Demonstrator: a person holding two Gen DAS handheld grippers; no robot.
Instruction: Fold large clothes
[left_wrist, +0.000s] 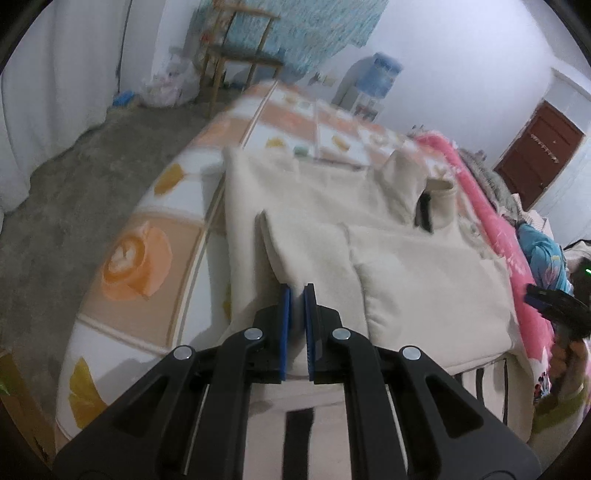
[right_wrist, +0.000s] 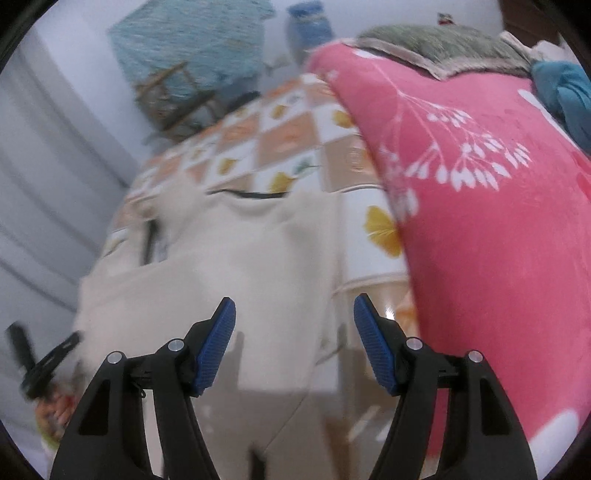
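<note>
A cream sweater (left_wrist: 424, 266) lies spread on a bed with a patterned mattress cover (left_wrist: 140, 258). One sleeve is folded across its body. My left gripper (left_wrist: 297, 291) is shut on a fold of that sleeve, and cream cloth shows between the blue pads. In the right wrist view the same sweater (right_wrist: 258, 258) lies below my right gripper (right_wrist: 295, 306). Its jaws stand open above the cloth, apart from it, with nothing gripped. At the far right of the left wrist view the right gripper (left_wrist: 554, 306) shows blurred beside the sweater's edge.
A pink blanket (right_wrist: 480, 240) is heaped along the bed next to the sweater, with grey and blue cloth beyond it. A wooden chair (left_wrist: 240, 55), a water dispenser (left_wrist: 380, 74) and a brown door (left_wrist: 539, 155) stand by the walls. Bare floor (left_wrist: 55, 221) runs beside the bed.
</note>
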